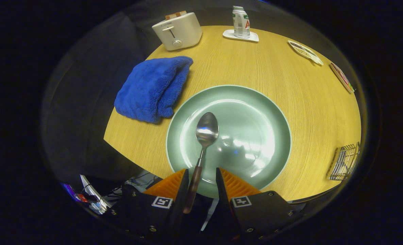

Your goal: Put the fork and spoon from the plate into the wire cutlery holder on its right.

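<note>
A metal spoon (206,131) with a dark handle lies on the green plate (269,112), its bowl near the plate's middle and its handle running back over the near rim. My gripper (202,172) is open, and the handle passes between the fingers, close against the left one and apart from the right one. The wire cutlery holder (345,162) stands on the wooden table to the plate's right, well off to the side of my fingers.
A folded blue towel (153,88) lies left of the plate, touching its rim. Beyond it stands a white toaster (177,31). At the back are a can on a white coaster (241,23) and two small dishes (305,51). The table edge (133,160) runs just under my fingers.
</note>
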